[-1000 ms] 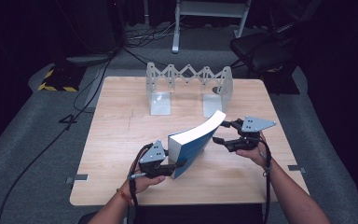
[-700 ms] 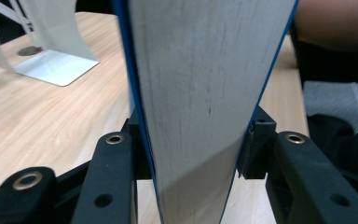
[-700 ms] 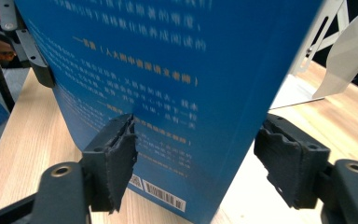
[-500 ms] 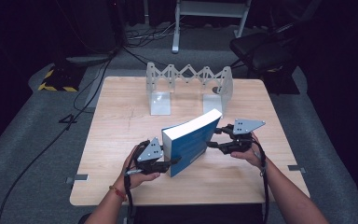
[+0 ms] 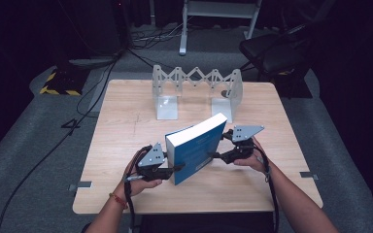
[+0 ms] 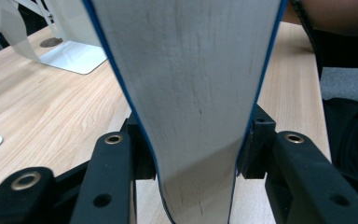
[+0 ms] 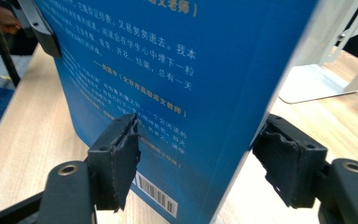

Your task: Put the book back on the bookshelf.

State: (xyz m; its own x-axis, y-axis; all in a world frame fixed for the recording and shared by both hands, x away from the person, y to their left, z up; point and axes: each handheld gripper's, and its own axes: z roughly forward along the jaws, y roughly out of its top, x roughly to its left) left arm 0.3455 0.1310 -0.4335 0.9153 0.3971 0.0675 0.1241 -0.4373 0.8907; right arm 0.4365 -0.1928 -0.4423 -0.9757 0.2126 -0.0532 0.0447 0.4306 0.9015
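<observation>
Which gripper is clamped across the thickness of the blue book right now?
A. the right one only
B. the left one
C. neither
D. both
B: in the left gripper view the left gripper has both jaws pressed on the two covers of the book, with the page edge between them; the right gripper stands at the back cover with its right jaw clear of the book.

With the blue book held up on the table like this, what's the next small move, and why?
Probably carry the book toward the white rack behind it. The left gripper clamps its page edge; the right gripper stands open at the cover, so close it first.
</observation>
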